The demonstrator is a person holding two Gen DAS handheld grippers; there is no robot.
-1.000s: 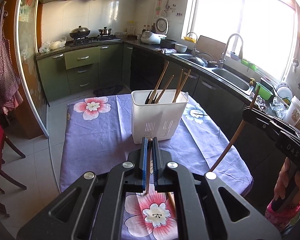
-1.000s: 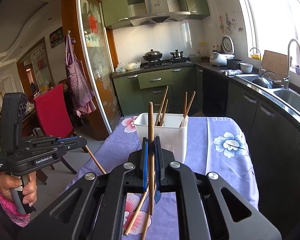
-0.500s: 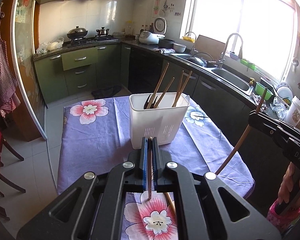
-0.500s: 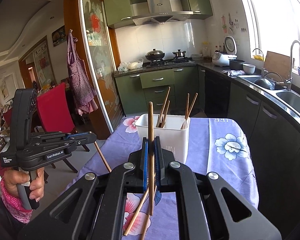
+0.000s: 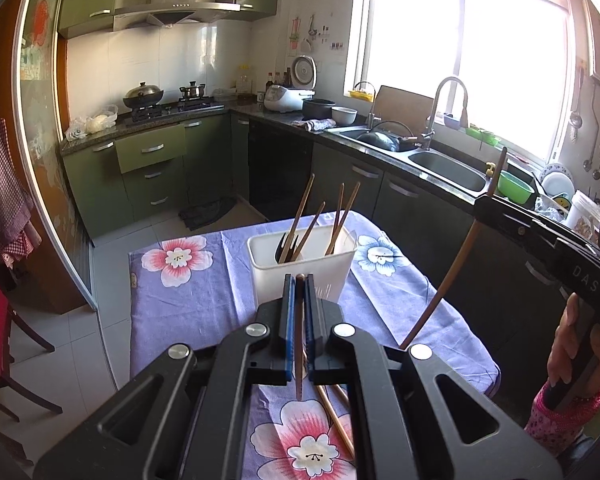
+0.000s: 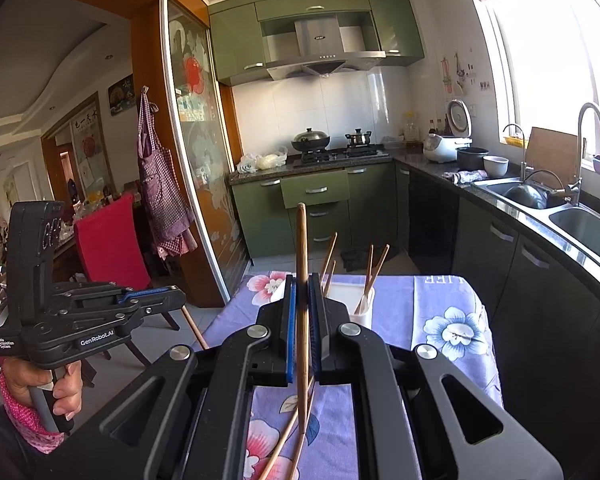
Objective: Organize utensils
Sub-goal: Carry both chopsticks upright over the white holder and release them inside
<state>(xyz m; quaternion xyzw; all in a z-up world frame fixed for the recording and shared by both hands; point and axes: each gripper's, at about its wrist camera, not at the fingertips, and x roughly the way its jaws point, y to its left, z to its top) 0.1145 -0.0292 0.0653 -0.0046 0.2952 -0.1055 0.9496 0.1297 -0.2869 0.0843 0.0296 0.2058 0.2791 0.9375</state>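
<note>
Left wrist: chopstick (image 5: 299, 332) clamped upright between closed fingers (image 5: 286, 320).

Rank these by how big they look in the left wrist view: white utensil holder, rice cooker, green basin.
1. White utensil holder, clearly the largest.
2. Rice cooker and green basin look close in size; both stand farther from the camera, so no firm order.
</note>
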